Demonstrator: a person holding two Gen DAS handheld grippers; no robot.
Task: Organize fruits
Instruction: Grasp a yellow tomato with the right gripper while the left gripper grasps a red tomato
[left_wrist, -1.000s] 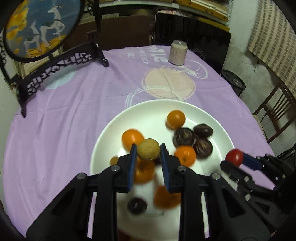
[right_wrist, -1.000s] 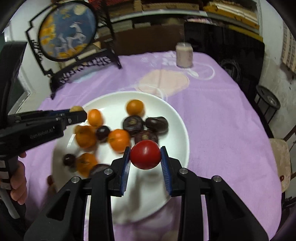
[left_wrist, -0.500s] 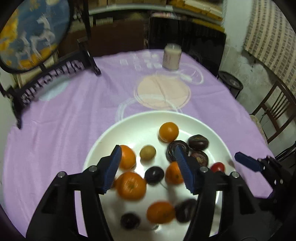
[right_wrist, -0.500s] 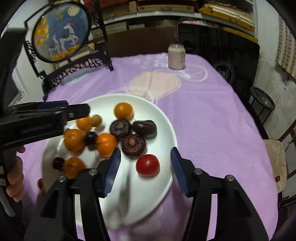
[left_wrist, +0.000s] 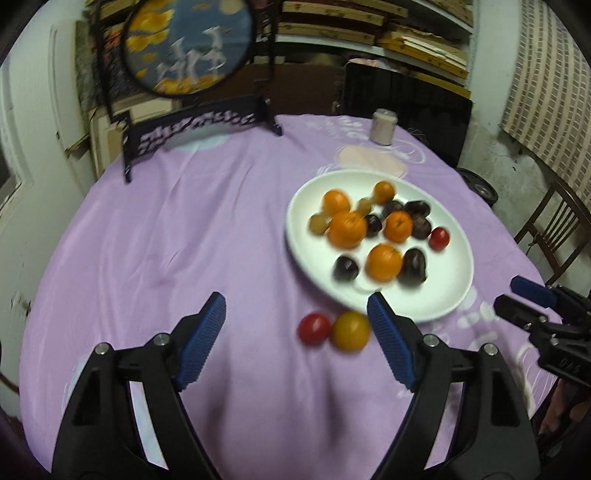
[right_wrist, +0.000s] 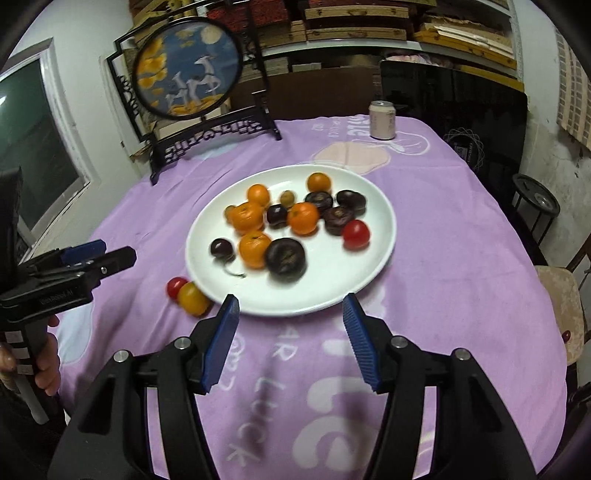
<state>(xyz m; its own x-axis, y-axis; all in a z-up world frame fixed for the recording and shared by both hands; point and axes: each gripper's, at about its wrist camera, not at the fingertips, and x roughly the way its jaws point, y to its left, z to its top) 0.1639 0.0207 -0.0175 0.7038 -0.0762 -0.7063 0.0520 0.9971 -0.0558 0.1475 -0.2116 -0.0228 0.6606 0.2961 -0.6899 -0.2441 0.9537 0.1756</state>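
Fruits (right_wrist: 303, 218) lay on white plate (right_wrist: 332, 291); two tomatoes (left_wrist: 334, 328) sat on table (left_wrist: 166, 240) beside it. Left tongs (left_wrist: 295, 325), jaws just opening, and right tongs (right_wrist: 290, 314) both spread, empty.

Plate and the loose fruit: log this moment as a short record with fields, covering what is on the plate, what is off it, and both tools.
plate: white plate on the purple tablecloth
on plate: oranges, dark round fruits, small yellowish fruits, one red tomato
off plate: small red fruit and yellow-orange fruit, side by side on the cloth by the plate's near rim
left tool: open, empty, jaws just widened
right tool: open, empty, before the plate's near rim
background: can, framed round picture
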